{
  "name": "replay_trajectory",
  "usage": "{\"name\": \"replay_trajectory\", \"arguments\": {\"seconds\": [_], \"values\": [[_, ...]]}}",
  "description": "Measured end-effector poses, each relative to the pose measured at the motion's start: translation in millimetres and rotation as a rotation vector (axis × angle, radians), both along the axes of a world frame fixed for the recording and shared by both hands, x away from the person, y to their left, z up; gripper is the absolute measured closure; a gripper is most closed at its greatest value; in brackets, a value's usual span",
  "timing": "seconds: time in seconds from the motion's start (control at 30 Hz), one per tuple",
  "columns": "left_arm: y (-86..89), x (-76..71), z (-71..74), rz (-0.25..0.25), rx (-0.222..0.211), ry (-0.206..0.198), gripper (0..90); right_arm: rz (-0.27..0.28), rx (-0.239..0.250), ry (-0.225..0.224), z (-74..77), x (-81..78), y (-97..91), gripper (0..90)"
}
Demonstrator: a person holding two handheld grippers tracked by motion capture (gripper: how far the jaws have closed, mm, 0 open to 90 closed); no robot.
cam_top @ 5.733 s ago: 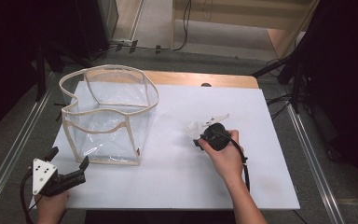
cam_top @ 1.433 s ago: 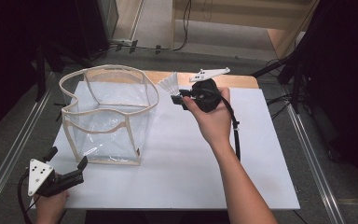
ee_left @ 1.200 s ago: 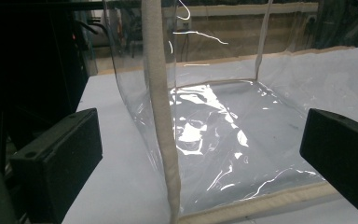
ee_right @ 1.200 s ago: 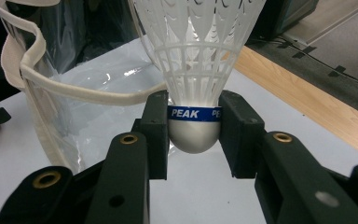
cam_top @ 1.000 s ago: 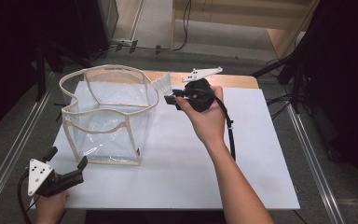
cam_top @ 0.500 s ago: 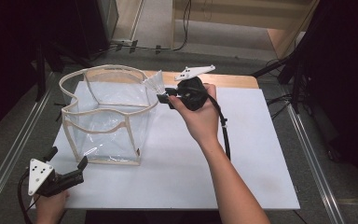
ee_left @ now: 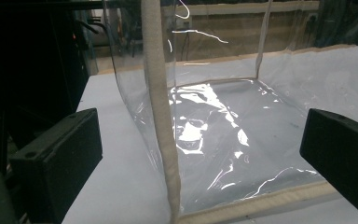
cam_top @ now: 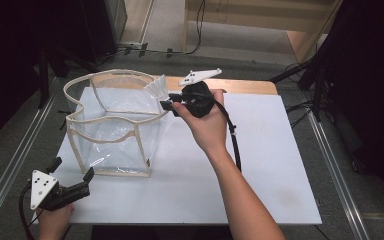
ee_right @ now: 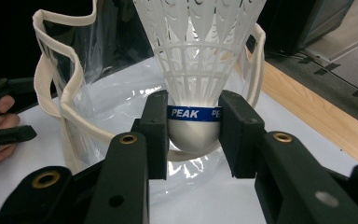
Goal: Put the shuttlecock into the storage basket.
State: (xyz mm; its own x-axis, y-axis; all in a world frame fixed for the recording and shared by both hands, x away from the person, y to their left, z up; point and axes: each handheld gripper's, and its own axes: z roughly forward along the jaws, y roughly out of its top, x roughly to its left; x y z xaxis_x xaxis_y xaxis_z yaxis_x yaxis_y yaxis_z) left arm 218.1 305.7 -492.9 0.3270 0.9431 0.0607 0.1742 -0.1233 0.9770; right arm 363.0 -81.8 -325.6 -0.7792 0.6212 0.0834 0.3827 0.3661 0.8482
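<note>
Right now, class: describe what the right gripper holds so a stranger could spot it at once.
On the white table stands a clear bag with beige trim. At its far right rim, the right gripper holds a shuttlecock: white plastic skirt, rounded white cork, blue band reading PEAK.

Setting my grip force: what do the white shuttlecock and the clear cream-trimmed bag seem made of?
White shuttlecock: likely moulded plastic skirt, lattice ribs; smooth rounded base, blue "PEAK" band. Clear cream-trimmed bag: glossy, probably soft vinyl with glare and wrinkles; trim looks like woven fabric.
</note>
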Motion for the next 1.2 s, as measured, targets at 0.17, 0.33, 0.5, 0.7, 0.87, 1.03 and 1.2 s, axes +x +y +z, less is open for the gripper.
{"name": "replay_trajectory", "arguments": {"seconds": [0.17, 0.33, 0.5, 0.7, 0.87, 1.03, 1.2], "values": [[0.0, 0.1, -0.1, 0.0, 0.0, -0.001, 0.0, -0.006, 0.016, 0.001, -2.4, 3.3, 3.4, 62.4], [0.2, 0.1, 0.0, 0.0, -0.002, 0.0, 0.0, 0.021, 0.056, 0.019, -5.8, 5.7, 3.5, 37.1], [0.0, 0.0, 0.0, 0.001, -0.003, 0.001, 0.0, 0.018, 0.092, 0.008, -6.2, 2.0, -5.5, 12.5], [0.3, 0.3, 0.1, 0.0, 0.001, 0.002, 0.0, 0.03, 0.077, -0.014, -9.2, -4.9, -16.7, 0.0], [0.4, 0.4, 0.1, 0.001, 0.001, 0.003, 0.0, 0.016, 0.079, -0.021, -14.9, -9.5, -25.9, 0.0], [0.2, 0.4, 0.0, 0.002, 0.001, 0.003, 0.0, 0.02, 0.085, -0.022, -19.4, -12.3, -32.7, 0.0], [-0.1, 0.5, -0.1, 0.002, 0.001, 0.003, 0.0, 0.015, 0.088, -0.018, -27.1, -15.4, -41.8, 0.0]]}}
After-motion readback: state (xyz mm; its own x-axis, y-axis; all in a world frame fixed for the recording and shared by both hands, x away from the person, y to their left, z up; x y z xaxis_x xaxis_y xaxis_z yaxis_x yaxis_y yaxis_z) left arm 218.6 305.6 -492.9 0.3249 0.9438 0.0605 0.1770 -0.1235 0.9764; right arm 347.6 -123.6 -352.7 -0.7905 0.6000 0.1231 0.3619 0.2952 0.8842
